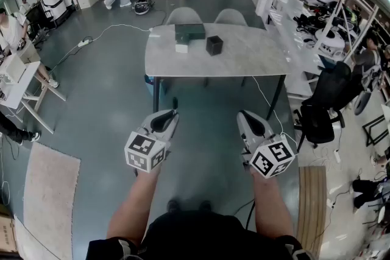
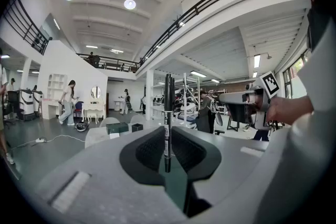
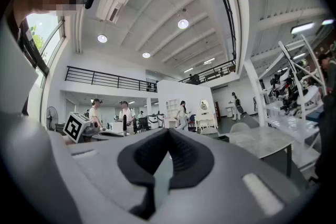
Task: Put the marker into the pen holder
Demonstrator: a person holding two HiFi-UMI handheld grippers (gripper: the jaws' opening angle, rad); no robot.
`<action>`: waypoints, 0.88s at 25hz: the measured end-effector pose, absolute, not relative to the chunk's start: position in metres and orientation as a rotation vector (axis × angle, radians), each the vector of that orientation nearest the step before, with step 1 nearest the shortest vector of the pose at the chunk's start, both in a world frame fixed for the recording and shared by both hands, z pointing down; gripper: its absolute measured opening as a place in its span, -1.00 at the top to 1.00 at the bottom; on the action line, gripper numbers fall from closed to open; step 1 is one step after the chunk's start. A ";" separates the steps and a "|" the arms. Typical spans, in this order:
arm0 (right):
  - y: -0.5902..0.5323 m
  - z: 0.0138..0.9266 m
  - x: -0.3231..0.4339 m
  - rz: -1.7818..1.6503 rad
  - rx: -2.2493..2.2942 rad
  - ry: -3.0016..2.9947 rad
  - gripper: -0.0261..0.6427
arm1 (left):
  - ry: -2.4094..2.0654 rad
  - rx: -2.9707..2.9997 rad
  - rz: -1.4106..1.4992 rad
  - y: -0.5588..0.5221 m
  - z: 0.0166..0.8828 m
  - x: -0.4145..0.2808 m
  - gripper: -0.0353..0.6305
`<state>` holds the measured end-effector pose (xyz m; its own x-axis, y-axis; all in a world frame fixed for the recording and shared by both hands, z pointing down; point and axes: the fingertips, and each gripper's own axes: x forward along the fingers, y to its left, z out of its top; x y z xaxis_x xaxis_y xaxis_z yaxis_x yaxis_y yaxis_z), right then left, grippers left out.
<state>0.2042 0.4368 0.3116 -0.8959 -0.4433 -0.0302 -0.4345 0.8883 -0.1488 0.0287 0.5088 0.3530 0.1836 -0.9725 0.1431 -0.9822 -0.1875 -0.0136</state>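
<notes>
Marker (image 2: pixel 168 97) upright, clamped in left hand-held gripper (image 2: pixel 167 136). Right hand-held gripper (image 3: pixel 168 134) closed on nothing. Pen holder (image 1: pixel 214 45) sits midway between counter (image 1: pixel 262 61) edges, well apart. Grasp done; carry and insertion not yet done.

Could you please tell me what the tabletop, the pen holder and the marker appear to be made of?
Tabletop: pale grey, faintly mottled and matte, so stone or a stone-look laminate.
Pen holder: small black cube, dull finish; probably plastic, too small to be sure.
Marker: smooth black barrel with slight sheen and a white label, likely plastic.
</notes>
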 end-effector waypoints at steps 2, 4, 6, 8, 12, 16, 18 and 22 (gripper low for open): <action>0.433 0.315 0.212 -0.238 -0.703 2.988 0.92 | -1.946 2.347 0.180 0.506 0.354 0.036 0.75; 0.431 0.318 0.221 -0.262 -0.713 2.980 0.92 | -1.942 2.344 0.186 0.503 0.354 0.044 0.75; 0.428 0.322 0.230 -0.286 -0.717 2.970 0.92 | -1.940 2.346 0.205 0.499 0.355 0.051 0.75; 0.424 0.326 0.239 -0.301 -0.713 2.969 0.92 | -1.941 2.343 0.227 0.494 0.357 0.059 0.75; 0.423 0.324 0.258 -0.231 -0.707 2.979 0.92 | -1.948 2.335 0.234 0.490 0.360 0.078 0.75; 0.425 0.318 0.275 -0.182 -0.653 2.986 0.91 | -1.959 2.337 0.219 0.489 0.358 0.101 0.75; 0.424 0.322 0.284 -0.200 -0.638 2.995 0.91 | -1.962 2.329 0.211 0.490 0.360 0.109 0.75; 0.413 0.338 0.299 -0.277 -0.648 3.010 0.91 | -1.976 2.301 0.231 0.482 0.369 0.115 0.75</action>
